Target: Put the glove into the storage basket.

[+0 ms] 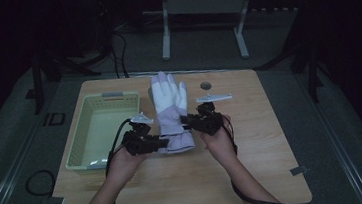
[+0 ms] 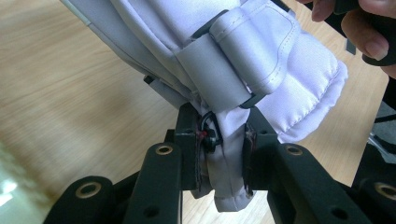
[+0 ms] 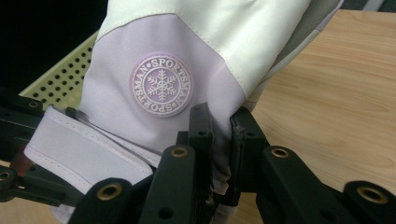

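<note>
A white and lilac ski glove [image 1: 169, 108] lies on the wooden table [image 1: 256, 175], fingers pointing away from me, cuff toward me. My left gripper [image 1: 162, 143] is shut on the cuff's left edge; in the left gripper view the fabric [image 2: 224, 163] is pinched between the two black jaws, below a grey wrist strap [image 2: 210, 74]. My right gripper [image 1: 187, 120] is shut on the glove's right side near the wrist. The right gripper view shows the lilac cloth [image 3: 219, 140] squeezed between its jaws, next to a round snowflake badge [image 3: 161, 84].
A pale green perforated basket [image 1: 102, 129] stands left of the glove, close to my left hand. A small round dark hole [image 1: 205, 85] marks the table behind my right gripper. Bare wood extends to the right and toward me. Floor and a metal frame [image 1: 201, 24] lie beyond the table.
</note>
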`<state>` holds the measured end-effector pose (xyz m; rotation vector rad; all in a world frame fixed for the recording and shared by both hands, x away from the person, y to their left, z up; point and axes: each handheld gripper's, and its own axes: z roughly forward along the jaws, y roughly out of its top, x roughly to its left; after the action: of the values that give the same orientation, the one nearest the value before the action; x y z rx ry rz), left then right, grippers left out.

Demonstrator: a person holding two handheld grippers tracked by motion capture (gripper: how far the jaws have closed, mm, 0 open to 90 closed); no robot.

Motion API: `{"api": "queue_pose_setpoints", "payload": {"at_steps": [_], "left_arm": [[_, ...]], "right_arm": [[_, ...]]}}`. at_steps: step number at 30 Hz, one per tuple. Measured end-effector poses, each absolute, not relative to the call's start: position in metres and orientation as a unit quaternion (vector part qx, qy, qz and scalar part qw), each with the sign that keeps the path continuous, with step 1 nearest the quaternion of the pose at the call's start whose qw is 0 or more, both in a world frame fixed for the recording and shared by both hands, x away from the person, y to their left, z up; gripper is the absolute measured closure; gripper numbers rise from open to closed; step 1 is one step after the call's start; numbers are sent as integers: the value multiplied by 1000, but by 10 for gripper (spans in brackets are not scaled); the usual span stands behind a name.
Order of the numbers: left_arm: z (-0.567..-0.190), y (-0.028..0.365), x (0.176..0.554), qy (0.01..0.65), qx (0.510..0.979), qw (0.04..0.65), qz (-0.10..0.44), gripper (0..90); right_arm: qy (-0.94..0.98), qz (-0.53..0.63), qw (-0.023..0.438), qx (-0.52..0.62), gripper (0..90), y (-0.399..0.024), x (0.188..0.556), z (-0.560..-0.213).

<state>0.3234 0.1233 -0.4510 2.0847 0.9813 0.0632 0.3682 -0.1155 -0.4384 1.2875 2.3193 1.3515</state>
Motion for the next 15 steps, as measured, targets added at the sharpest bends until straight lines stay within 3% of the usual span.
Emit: {"api": "queue_pose_setpoints", "payload": {"at_steps": [15], "left_arm": [[-435, 175, 318, 395, 832, 387, 44, 728]], "right_arm": [[779, 463, 73, 417, 806, -60, 369, -429]]}}
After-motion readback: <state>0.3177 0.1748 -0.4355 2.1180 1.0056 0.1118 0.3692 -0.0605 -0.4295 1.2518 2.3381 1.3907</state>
